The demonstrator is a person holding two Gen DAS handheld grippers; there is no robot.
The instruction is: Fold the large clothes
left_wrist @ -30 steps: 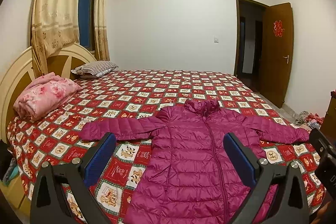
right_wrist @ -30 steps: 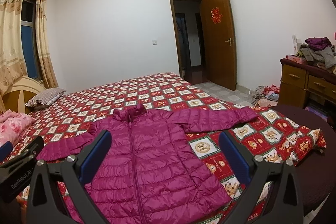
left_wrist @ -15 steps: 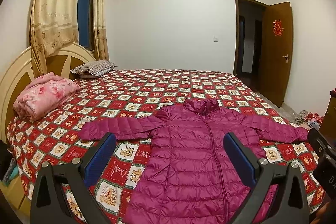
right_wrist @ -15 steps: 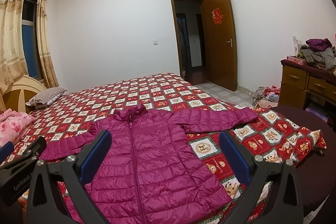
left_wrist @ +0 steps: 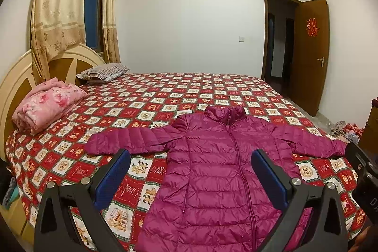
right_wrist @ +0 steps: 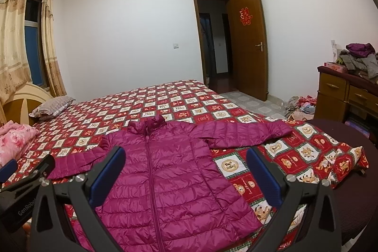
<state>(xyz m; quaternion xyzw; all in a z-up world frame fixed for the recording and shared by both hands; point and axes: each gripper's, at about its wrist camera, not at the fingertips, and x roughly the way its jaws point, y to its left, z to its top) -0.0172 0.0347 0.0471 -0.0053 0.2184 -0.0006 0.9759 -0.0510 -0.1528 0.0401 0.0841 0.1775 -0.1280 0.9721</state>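
The bottom edge of the jacket [left_wrist: 219,171] is cut off by the frame in both views, and each gripper's black arms cover parts of it. In the left wrist view the far tip of 1 sleeve sits right by the dark edge of the other gripper. The jacket is puffy and dark pink, with stitched rows, a zip shut down the middle and a stand-up collar. It lies flat, front up, both sleeves spread out to the sides, on the bed cover [left_wrist: 165,98] with red and white squares, near the bed's front edge. The left gripper [left_wrist: 190,177] has its 2 blue pads wide apart above the jacket, holding nothing. The right gripper [right_wrist: 185,175] is spread wide too, with nothing between its pads
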